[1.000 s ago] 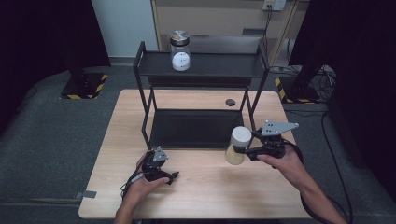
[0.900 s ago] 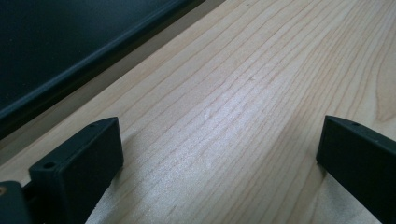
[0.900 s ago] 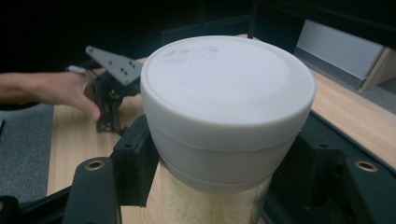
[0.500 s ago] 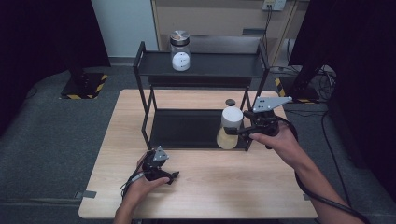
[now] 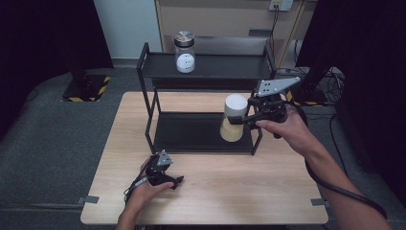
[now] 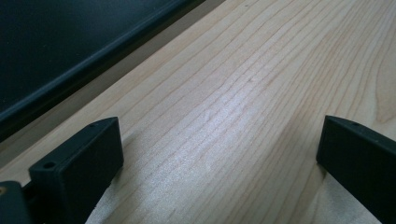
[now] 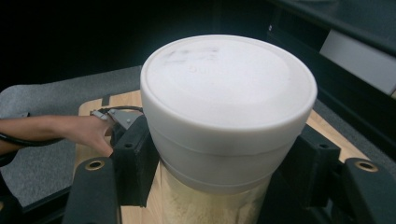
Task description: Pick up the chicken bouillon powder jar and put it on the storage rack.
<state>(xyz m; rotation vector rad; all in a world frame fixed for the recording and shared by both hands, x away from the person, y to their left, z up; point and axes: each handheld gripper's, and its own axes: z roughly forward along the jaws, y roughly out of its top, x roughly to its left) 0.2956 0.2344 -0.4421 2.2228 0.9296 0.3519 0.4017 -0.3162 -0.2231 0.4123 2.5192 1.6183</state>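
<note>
My right gripper [image 5: 239, 120] is shut on a jar with a white lid [image 5: 233, 118] and pale grainy contents, held in the air in front of the black two-level rack [image 5: 206, 72], right of its middle. In the right gripper view the jaws clamp the jar [image 7: 224, 121] just under its lid. A second jar with a metal lid [image 5: 184, 52] stands on the rack's top shelf at the left. Near the table's front, my left gripper [image 5: 178, 181] rests on the wood; in its own view my left gripper [image 6: 219, 158] stands open over bare wood.
The rack's lower tray [image 5: 191, 136] lies on the wooden table [image 5: 239, 191]. A small dark round thing [image 5: 236, 96] lies on the table behind the rack. Cables [image 5: 330, 81] trail on the floor at the right. Dark carpet surrounds the table.
My right gripper has lifted the white-lidded jar off the table and carried it up and back toward the rack. The left gripper has stayed in place.
</note>
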